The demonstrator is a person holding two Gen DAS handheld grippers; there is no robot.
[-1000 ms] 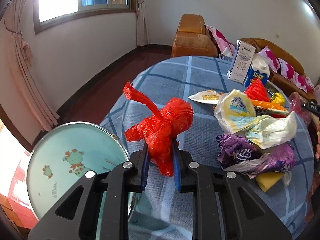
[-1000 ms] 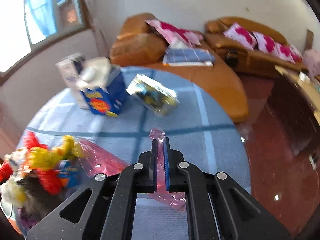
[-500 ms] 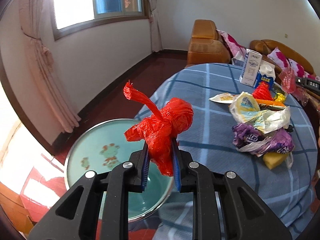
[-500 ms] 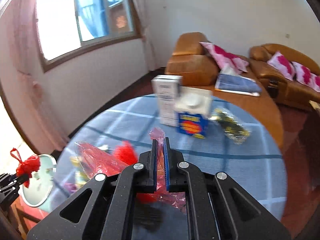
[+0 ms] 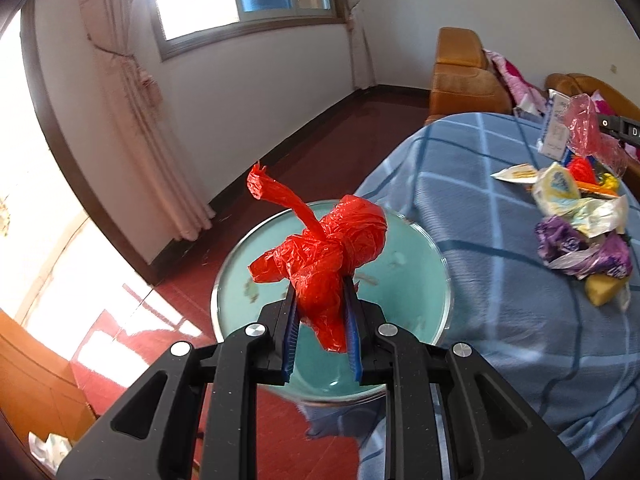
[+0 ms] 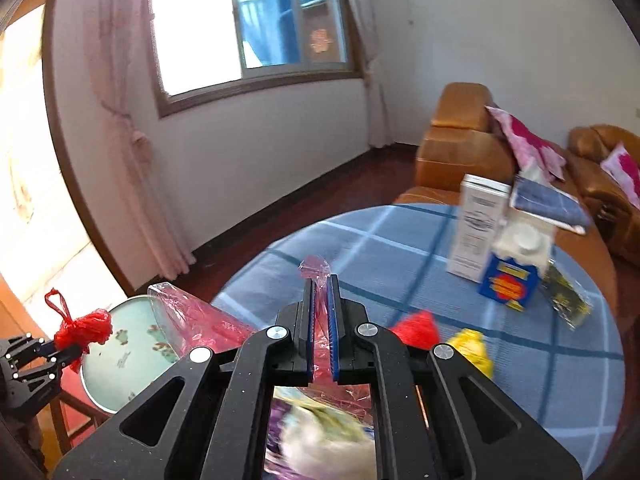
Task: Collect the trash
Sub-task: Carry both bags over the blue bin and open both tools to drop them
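Observation:
My left gripper (image 5: 320, 300) is shut on a knotted red plastic bag (image 5: 324, 248) and holds it over a round teal basin (image 5: 400, 280) beside the table. My right gripper (image 6: 320, 284) is shut on a thin pink transparent plastic bag (image 6: 192, 316) that trails to the left and under the jaws. In the right wrist view the left gripper (image 6: 60, 350) with the red bag (image 6: 82, 328) shows at far left, next to the basin (image 6: 120, 368). A heap of wrappers (image 5: 580, 224) lies on the blue checked tablecloth (image 5: 460, 184).
A white carton (image 6: 478, 228) and a blue box (image 6: 510, 284) stand at the table's far side, with a dark snack packet (image 6: 568, 296) beside them. Orange sofas (image 6: 460, 148) with pink cushions stand behind. Red floor (image 5: 320, 152) and a curtained window wall lie left.
The left gripper carried the red bag left, off the table, until it hangs over the basin. The right gripper swung left with the pink bag, from the sofa side toward the window and basin.

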